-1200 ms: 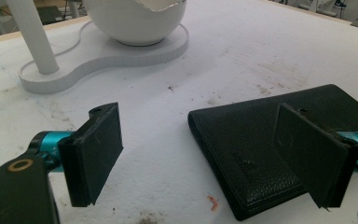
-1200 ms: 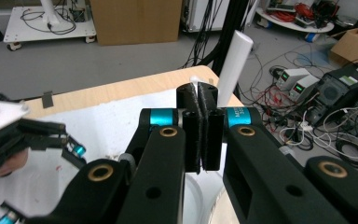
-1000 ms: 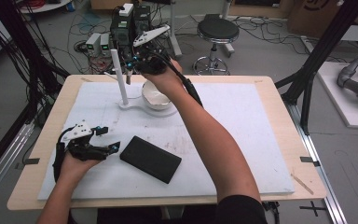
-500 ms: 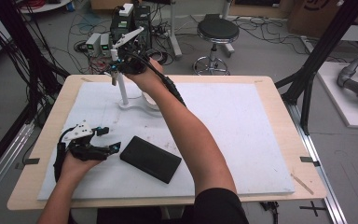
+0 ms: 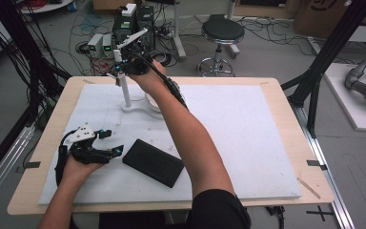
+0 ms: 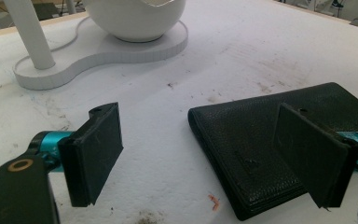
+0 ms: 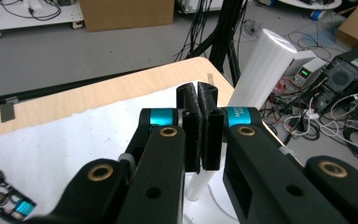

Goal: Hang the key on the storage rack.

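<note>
**Right gripper has lifted from the bowl to the top of the post**

Since a second ago the right gripper (image 5: 124, 64) has moved from over the white bowl (image 5: 152, 101) leftward and farther away, and now hangs at the top of the white post (image 5: 124, 90). Its jaws are pressed together with nothing between them, as the right gripper view shows, with the post just behind them. The post and bowl share a white stand (image 6: 98, 51) at the far left of the white mat (image 5: 248, 138). The left gripper (image 5: 106, 143) has stayed low at the near left, jaws spread wide and empty. A black leather wallet (image 5: 153, 162) lies flat on the mat just right of it, its near-left corner between the jaws in the left gripper view.
</note>
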`<act>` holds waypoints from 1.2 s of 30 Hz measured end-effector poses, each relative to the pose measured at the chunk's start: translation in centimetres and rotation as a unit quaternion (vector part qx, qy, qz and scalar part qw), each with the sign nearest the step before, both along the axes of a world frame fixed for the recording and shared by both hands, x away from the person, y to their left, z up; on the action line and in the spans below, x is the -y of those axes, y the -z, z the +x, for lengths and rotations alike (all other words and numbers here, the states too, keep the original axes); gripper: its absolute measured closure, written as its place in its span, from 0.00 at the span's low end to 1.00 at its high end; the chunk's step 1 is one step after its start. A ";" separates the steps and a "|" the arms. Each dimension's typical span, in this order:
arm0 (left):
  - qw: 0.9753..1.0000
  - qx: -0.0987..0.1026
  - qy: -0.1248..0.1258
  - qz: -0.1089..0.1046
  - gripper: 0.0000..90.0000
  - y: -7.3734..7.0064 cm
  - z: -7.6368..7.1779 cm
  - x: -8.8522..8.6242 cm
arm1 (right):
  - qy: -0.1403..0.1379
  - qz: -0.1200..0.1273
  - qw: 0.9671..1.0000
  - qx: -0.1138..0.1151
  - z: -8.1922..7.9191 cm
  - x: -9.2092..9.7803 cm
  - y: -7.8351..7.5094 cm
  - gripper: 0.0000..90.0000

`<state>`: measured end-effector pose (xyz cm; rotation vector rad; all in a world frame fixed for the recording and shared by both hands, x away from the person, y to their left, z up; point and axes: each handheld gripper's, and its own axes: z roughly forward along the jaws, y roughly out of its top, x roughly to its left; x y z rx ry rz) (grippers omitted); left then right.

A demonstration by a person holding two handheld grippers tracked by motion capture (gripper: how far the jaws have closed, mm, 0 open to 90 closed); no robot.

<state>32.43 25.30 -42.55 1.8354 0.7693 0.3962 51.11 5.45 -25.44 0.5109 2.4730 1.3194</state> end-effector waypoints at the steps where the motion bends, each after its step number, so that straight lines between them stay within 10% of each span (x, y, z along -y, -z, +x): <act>1: 1.000 0.000 0.000 -0.001 0.18 0.0 0.0 0.0 | 0.009 0.002 1.000 -0.004 0.1 0.0 0.1 0.99; 14: 1.000 0.001 0.003 0.001 0.18 0.0 0.0 0.1 | 0.039 0.014 0.999 0.004 -1.3 3.5 -0.4 0.72; 36: 1.000 0.002 0.003 -0.002 0.18 -0.2 0.1 0.7 | 0.091 0.052 0.994 0.010 -8.8 19.2 0.5 0.41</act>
